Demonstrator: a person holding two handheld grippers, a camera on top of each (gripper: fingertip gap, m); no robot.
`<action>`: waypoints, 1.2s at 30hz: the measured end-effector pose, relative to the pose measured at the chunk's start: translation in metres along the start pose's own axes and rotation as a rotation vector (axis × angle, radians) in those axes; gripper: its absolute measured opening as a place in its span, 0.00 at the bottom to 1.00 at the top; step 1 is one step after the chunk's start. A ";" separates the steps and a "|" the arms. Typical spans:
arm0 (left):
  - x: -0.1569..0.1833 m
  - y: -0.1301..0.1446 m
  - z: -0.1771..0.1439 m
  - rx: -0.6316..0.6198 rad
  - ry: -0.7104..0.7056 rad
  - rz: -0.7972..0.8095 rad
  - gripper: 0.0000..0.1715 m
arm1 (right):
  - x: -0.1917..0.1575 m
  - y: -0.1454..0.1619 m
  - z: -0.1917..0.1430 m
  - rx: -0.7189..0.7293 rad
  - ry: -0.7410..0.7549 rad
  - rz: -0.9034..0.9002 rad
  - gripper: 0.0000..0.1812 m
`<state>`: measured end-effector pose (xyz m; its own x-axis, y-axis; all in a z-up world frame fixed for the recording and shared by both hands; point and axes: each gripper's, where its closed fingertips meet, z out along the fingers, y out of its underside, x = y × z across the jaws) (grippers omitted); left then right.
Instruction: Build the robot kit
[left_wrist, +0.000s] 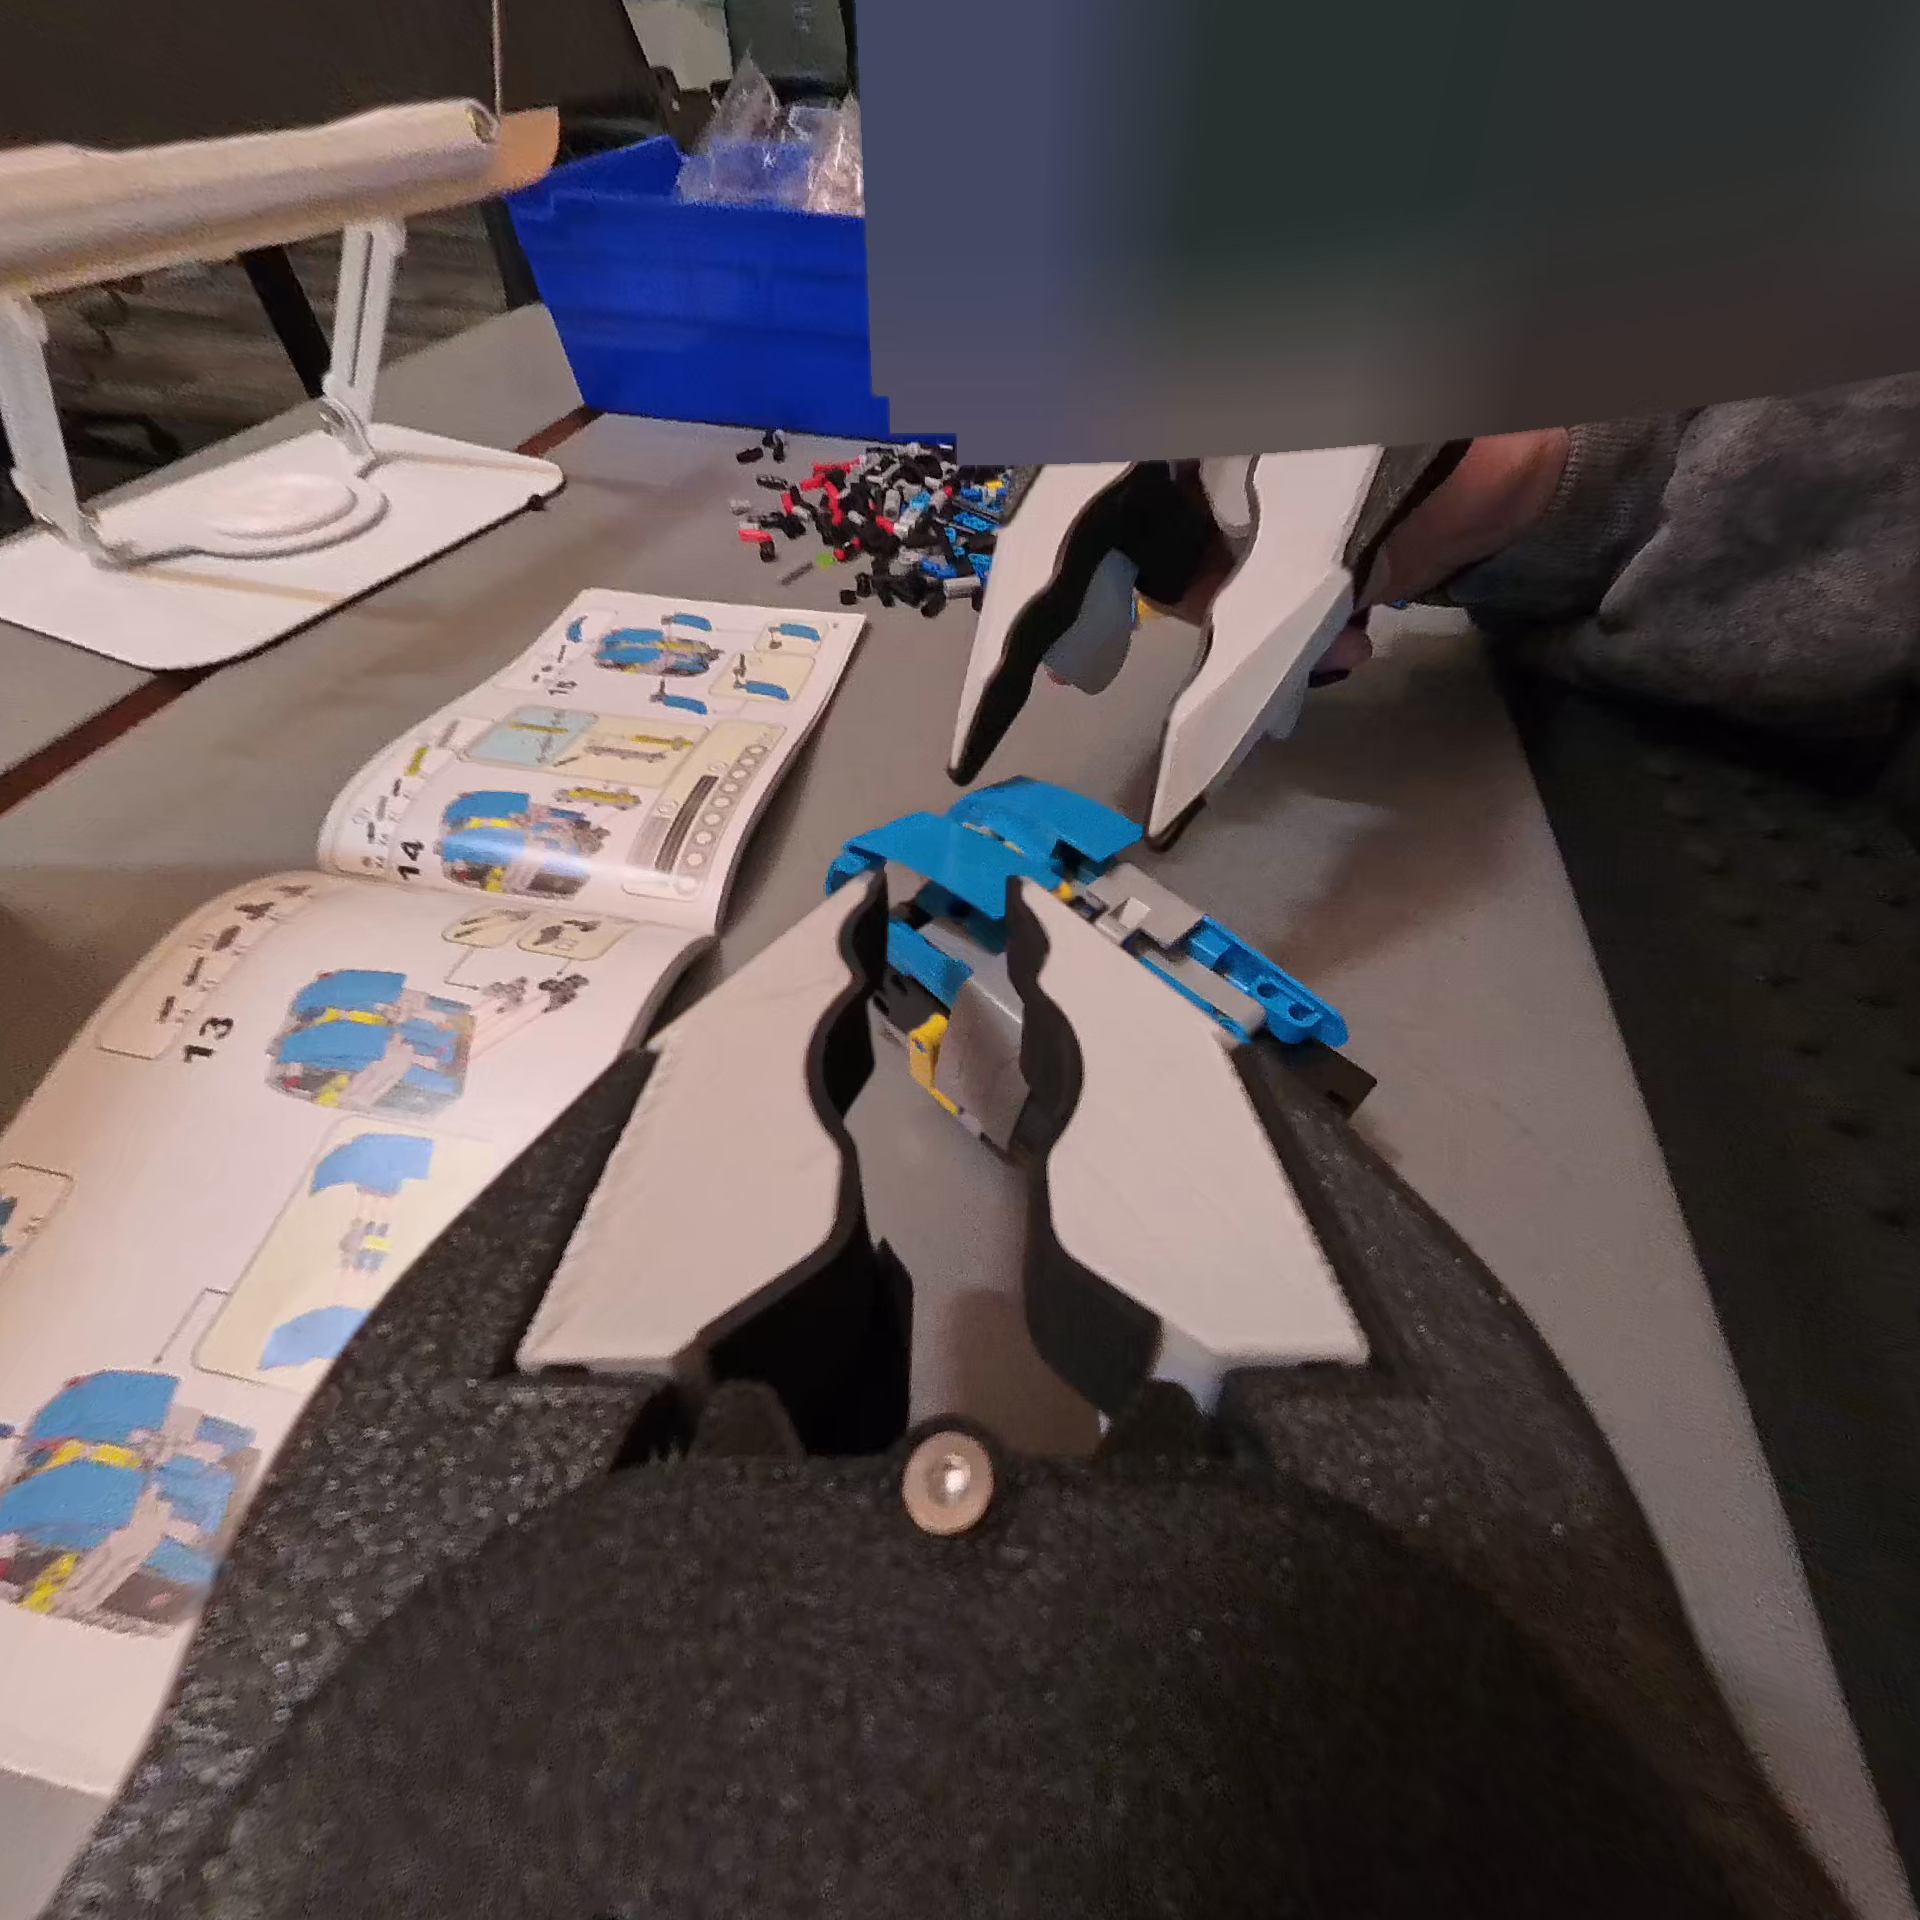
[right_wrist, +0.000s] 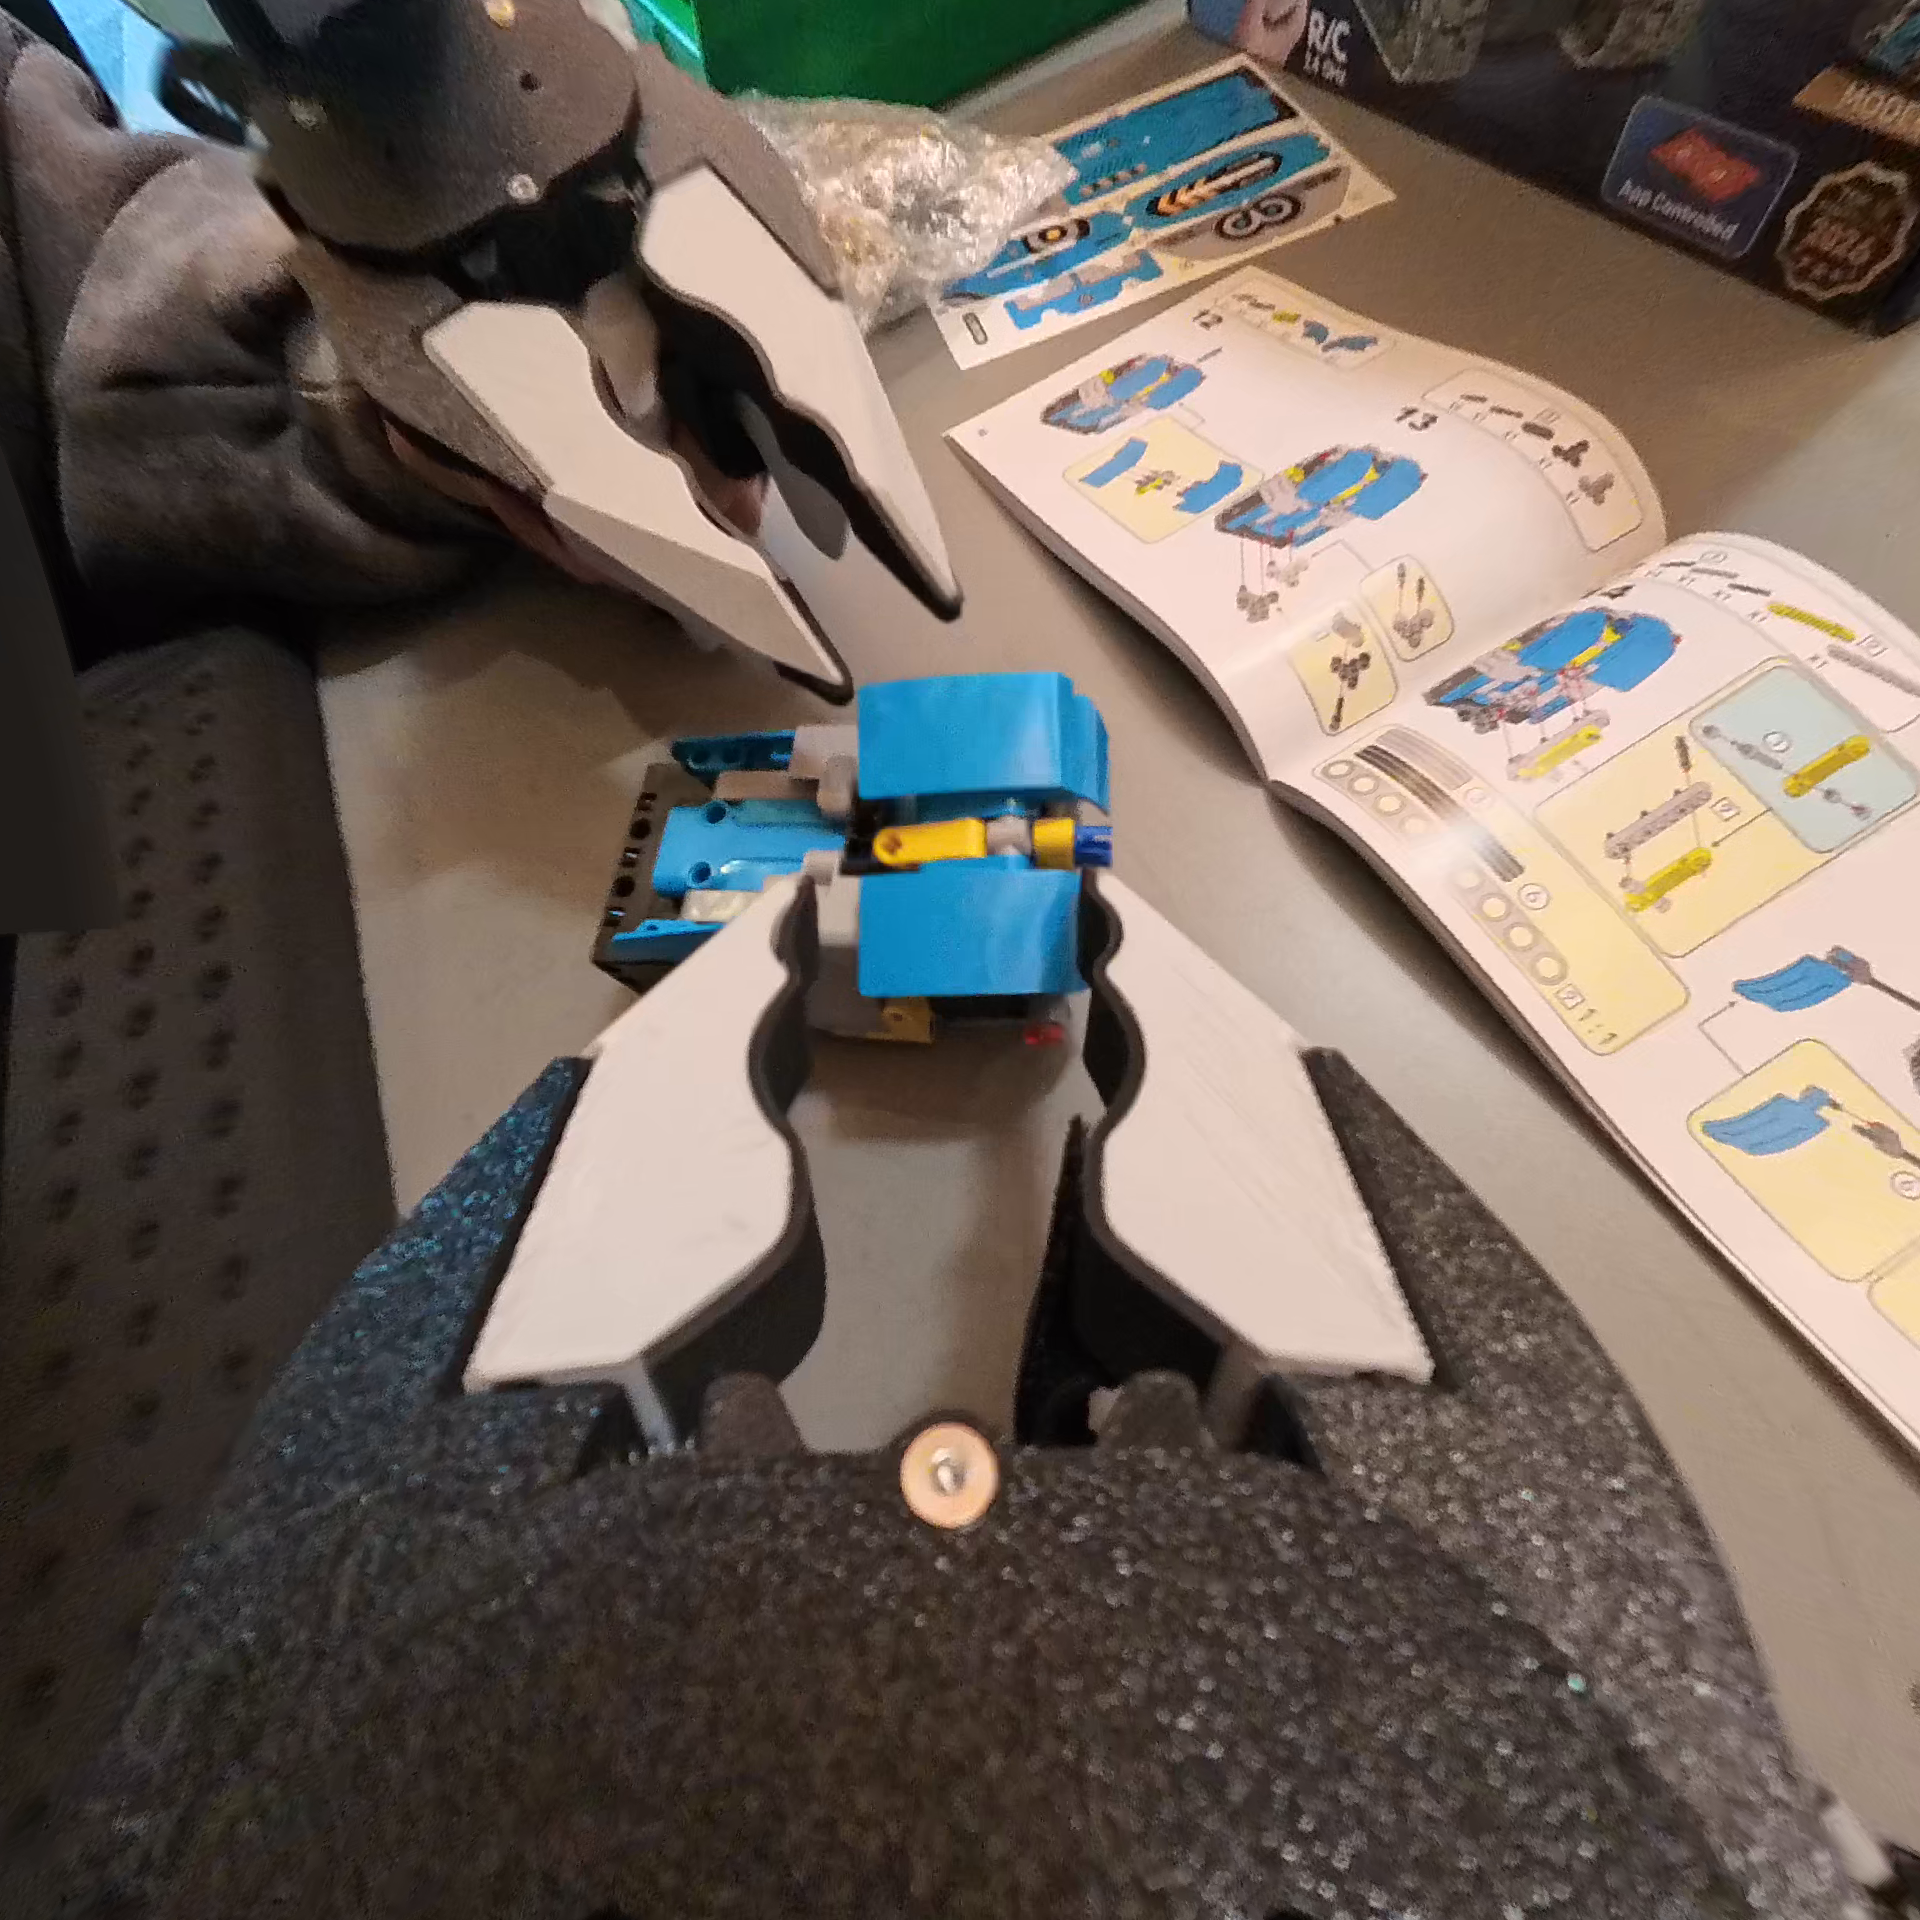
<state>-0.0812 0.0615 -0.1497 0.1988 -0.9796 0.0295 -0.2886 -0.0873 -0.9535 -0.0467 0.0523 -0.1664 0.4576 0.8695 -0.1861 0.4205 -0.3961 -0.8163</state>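
Observation:
A partly built toy car (left_wrist: 997, 842) of blue, grey and yellow bricks lies on the grey table (left_wrist: 1403, 1039). My left gripper (left_wrist: 943, 888) is open, its tips just over the car's near side. My right gripper (left_wrist: 1065, 805) comes from the far side, open, with a tip on either side of the blue hood. In the right wrist view the right gripper (right_wrist: 945, 894) straddles the car's (right_wrist: 966, 738) blue front panels. The left gripper (right_wrist: 896, 646) hovers there over the car's rear, empty. Whether any finger touches the car cannot be told.
An open instruction booklet (left_wrist: 416, 987) lies left of the car and also shows in the right wrist view (right_wrist: 1455, 675). Behind are a pile of small parts (left_wrist: 883, 520), a blue bin (left_wrist: 707, 301) and a white stand (left_wrist: 260, 520). A sticker sheet (right_wrist: 1143, 208), a plastic bag (right_wrist: 904, 187) and a dark box (right_wrist: 1714, 177) lie farther off. The left gripper's tips are roughly 5 cm from the right gripper's.

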 end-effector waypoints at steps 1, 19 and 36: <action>0.001 0.000 0.001 -0.003 -0.002 0.015 0.12 | -0.003 -0.002 0.000 0.012 -0.024 0.017 0.26; 0.012 0.002 -0.003 -0.003 0.027 0.126 0.13 | -0.017 -0.008 0.014 -0.013 0.014 -0.093 0.22; -0.010 0.015 0.011 -0.108 -0.058 0.172 0.19 | 0.012 -0.008 0.015 0.024 -0.354 0.373 0.21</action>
<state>-0.0776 0.0723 -0.1678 0.1908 -0.9698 -0.1517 -0.4213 0.0587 -0.9050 -0.0564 0.0701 -0.1696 0.2781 0.7189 -0.6371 0.2595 -0.6948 -0.6707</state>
